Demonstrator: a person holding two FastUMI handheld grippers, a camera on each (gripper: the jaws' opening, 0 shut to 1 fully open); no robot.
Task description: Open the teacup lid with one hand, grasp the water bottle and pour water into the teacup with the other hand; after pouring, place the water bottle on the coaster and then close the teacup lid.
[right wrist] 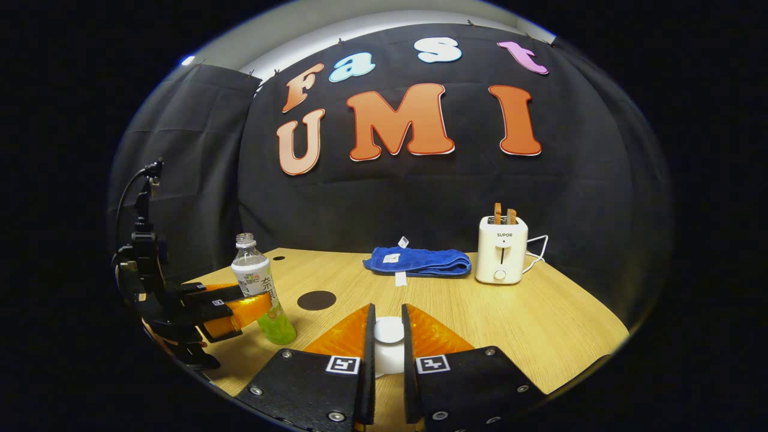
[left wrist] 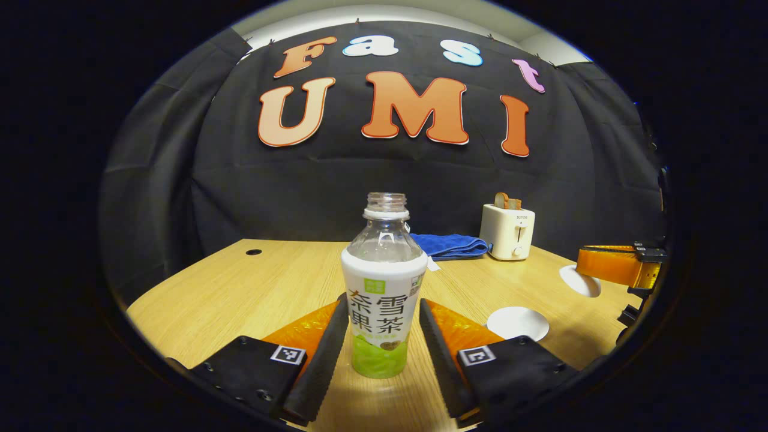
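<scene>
So, pretty early days by the look of it. The left gripper [left wrist: 382, 318] has its fingers either side of the bottle [left wrist: 384, 282], low on the label. They sit right up against it, but I can't tell if they're actually squeezing or just bracketing it. The bottle has no cap on and stands upright on the table [left wrist: 240, 294]. It isn't lifted or tipped, so I'd say no pouring is happening.

In the right gripper view, the right gripper [right wrist: 387, 336] is closed in on a small white round piece, which I take to be the lid [right wrist: 389, 329]. It fills the gap between the fingers, so that looks like a real grip. There's more white just under it, probably the cup [right wrist: 390, 360]. I honestly can't tell whether the lid has come off it or is sitting on it.

The dark disc [right wrist: 316, 300] near the bottle is the coaster, I reckon, with nothing on it.

My read:
- Done: both grabs are set up or nearly so.
- Left: lid clear, lift and pour, park the bottle on the coaster, put the lid back.

Basically the whole job.
</scene>
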